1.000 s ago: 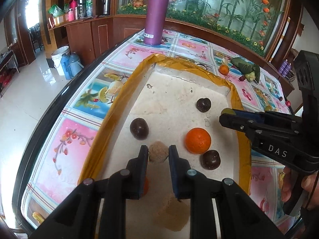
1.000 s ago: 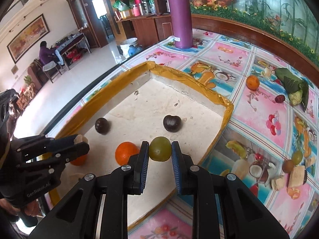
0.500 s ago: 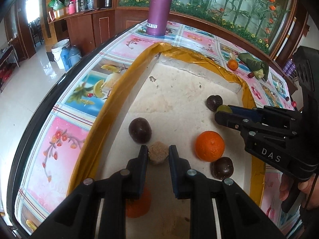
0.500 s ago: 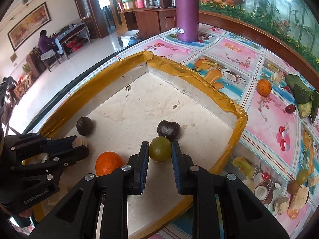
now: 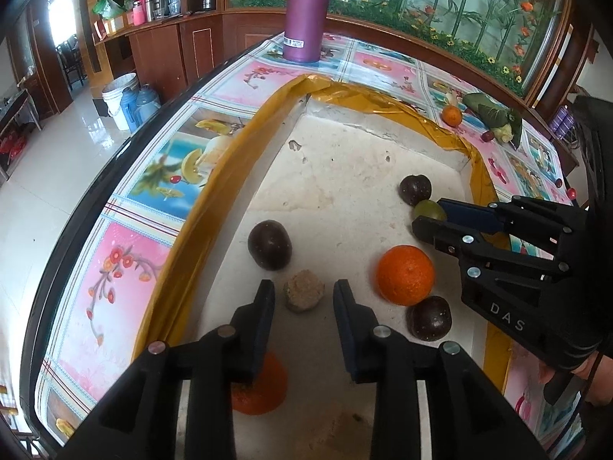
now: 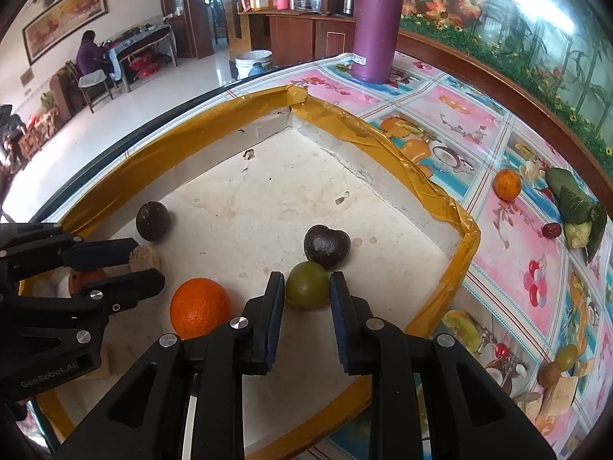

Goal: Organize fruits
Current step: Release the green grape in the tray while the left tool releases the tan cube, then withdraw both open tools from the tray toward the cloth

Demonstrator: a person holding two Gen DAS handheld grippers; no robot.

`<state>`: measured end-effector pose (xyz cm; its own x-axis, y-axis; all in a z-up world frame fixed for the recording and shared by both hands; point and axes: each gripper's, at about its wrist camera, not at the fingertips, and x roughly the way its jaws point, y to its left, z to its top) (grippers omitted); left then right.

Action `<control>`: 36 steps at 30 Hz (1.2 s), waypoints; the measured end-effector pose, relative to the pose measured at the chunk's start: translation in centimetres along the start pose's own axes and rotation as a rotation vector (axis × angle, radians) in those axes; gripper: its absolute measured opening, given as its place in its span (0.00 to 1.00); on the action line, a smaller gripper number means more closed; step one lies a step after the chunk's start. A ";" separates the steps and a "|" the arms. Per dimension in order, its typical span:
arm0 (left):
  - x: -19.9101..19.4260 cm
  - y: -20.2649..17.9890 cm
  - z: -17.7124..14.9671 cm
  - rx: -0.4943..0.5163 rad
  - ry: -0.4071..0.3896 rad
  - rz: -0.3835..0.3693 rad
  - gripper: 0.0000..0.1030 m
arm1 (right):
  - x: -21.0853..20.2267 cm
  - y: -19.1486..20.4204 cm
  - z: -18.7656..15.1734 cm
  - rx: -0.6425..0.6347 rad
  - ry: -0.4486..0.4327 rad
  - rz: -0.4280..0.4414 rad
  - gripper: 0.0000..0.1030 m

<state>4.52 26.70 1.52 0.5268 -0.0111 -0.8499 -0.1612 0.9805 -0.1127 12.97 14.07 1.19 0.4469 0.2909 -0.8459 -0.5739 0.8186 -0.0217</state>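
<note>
With my left gripper (image 5: 303, 294) jaws just opening, the tan fruit (image 5: 304, 291) sits loose between them, clear of both pads, on the tray (image 5: 237, 145) floor. My right gripper (image 6: 307, 286) is clamped on the green fruit (image 6: 307, 285), dark fruit (image 6: 326, 246) touching just beyond it and orange (image 6: 200, 306) off its left finger.

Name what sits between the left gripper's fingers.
A tan rough-skinned fruit, loose: the left gripper has just been opening. Left wrist view.

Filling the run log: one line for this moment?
left gripper: just opened, tan fruit released | right gripper: grips green fruit | tray
</note>
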 end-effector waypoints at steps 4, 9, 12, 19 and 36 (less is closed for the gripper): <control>-0.9 0.5 -0.4 -0.011 -0.020 0.013 0.41 | -1.3 0.1 0.0 0.014 -0.016 -0.015 0.23; -2.8 0.7 -1.3 -0.033 -0.078 0.035 0.55 | -3.9 0.1 -1.0 0.066 -0.039 -0.021 0.31; -4.0 0.7 -1.8 -0.051 -0.117 0.055 0.68 | -5.7 0.3 -2.0 0.114 -0.055 0.014 0.32; -6.8 -0.4 -4.3 -0.052 -0.228 0.105 0.80 | -9.0 0.6 -5.6 0.200 -0.067 -0.028 0.49; -10.9 -8.2 -6.4 0.010 -0.336 0.078 0.92 | -17.1 -2.2 -15.7 0.430 -0.150 -0.216 0.76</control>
<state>-5.24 17.48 8.45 0.7591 0.1273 -0.6384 -0.2045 0.9777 -0.0482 -4.15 -0.49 7.31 0.6361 0.1345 -0.7598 -0.1372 0.9887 0.0601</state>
